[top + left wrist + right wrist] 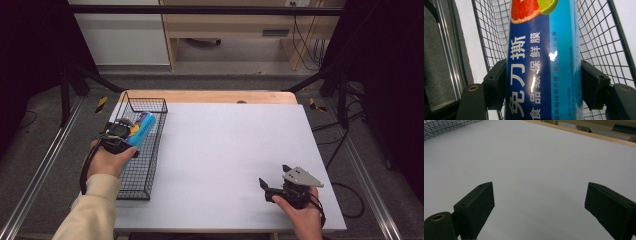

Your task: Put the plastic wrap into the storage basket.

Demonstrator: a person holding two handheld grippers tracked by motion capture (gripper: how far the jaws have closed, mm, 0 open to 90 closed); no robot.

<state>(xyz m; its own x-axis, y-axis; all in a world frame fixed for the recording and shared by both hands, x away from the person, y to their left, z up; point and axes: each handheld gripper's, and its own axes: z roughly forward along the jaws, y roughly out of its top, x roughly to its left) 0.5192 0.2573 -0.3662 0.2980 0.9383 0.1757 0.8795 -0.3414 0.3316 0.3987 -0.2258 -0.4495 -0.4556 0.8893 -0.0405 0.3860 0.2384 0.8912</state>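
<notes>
While your left gripper point(121, 134) clamps both jaws on the blue box point(544, 62) over the wire basket point(150, 150), your right gripper point(280, 187) rests wide open and empty on the table point(225, 150). You look mid-placement or mid-lift; I cannot tell which. Keep the box clear of the wire walls.

A blue box point(544, 62) with white lettering and citrus pictures lies in a black wire basket point(150, 150) on a white table point(225, 150).

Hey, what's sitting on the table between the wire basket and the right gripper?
Nothing: in the high view the white table top is bare from the wire basket to the open right gripper.
</notes>
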